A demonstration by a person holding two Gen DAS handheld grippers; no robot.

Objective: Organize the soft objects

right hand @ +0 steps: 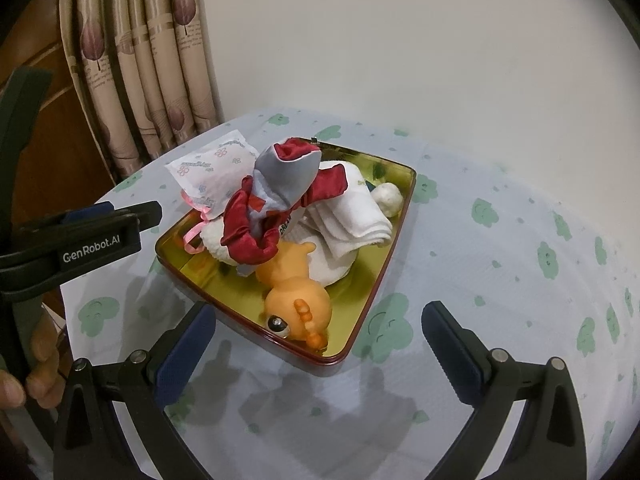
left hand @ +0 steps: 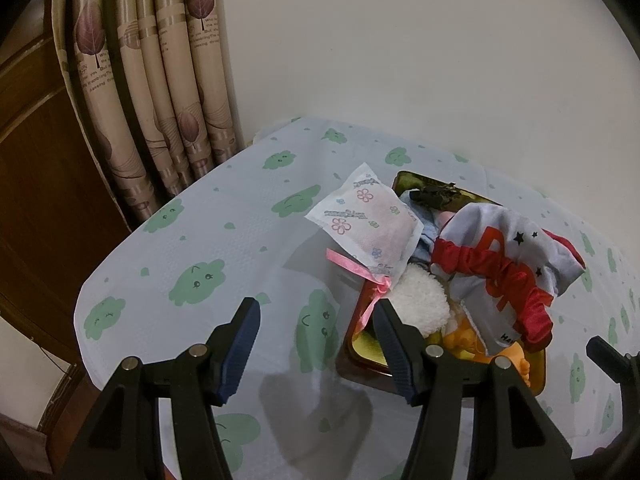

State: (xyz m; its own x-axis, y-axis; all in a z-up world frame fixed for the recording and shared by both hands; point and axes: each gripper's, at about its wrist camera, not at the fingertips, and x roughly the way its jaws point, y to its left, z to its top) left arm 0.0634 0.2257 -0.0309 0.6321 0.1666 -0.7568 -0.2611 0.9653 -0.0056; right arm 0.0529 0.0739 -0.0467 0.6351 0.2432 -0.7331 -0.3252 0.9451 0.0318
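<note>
A gold tin tray with a dark red rim [right hand: 372,300] [left hand: 362,354] sits on the table and holds several soft things: a grey and red doll garment [right hand: 280,196] [left hand: 500,264], an orange rubber toy [right hand: 296,304], folded white cloth [right hand: 352,216], a fluffy white piece [left hand: 420,300]. A white flower-print pouch with a pink ribbon [left hand: 360,220] [right hand: 212,168] rests on the tray's far left edge. My left gripper [left hand: 316,320] is open and empty, just left of the tray. My right gripper [right hand: 320,328] is open and empty, in front of the tray.
The table wears a pale blue cloth with green cloud prints [left hand: 200,280] [right hand: 520,260]. Beige leaf-print curtains [left hand: 160,100] and a wooden door [left hand: 36,140] stand behind left; a white wall [right hand: 400,40] lies behind. The left gripper's body shows in the right wrist view [right hand: 92,236].
</note>
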